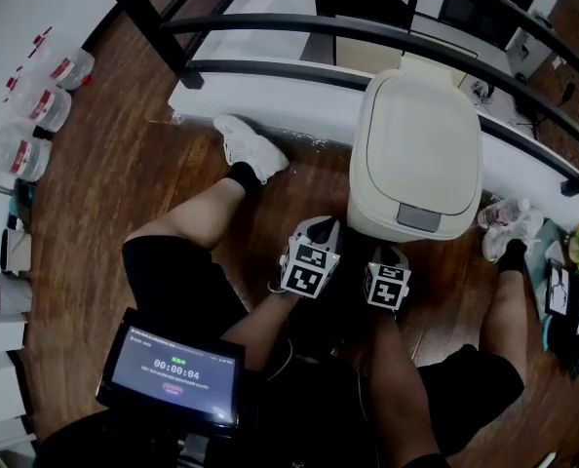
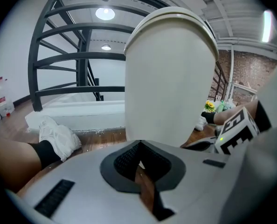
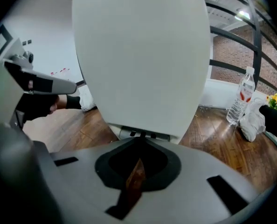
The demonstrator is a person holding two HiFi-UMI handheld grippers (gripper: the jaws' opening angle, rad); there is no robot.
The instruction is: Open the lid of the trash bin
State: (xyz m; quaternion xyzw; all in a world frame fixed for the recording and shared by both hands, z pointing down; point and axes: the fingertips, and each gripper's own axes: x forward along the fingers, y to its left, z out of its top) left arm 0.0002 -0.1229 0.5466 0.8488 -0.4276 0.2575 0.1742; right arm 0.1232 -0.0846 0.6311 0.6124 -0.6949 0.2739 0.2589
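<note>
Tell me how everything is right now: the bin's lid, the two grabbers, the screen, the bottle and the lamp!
Trash bin lid: closed, down flat on the bin.
Left gripper: shut, holding nothing.
Right gripper: shut, holding nothing.
Screen: on, showing a timer.
Water bottle: standing upright on the floor.
Ceiling lamp: lit.

I hold both grippers low in front of me, side by side and near each other but not touching. My left gripper (image 1: 320,233) points forward, its jaws closed tip to tip with nothing between them. My right gripper (image 1: 388,257) is just beside it, jaws closed the same way and also empty. My left forearm (image 1: 260,328) and right forearm (image 1: 399,378) are bare and reach down and forward.
</note>
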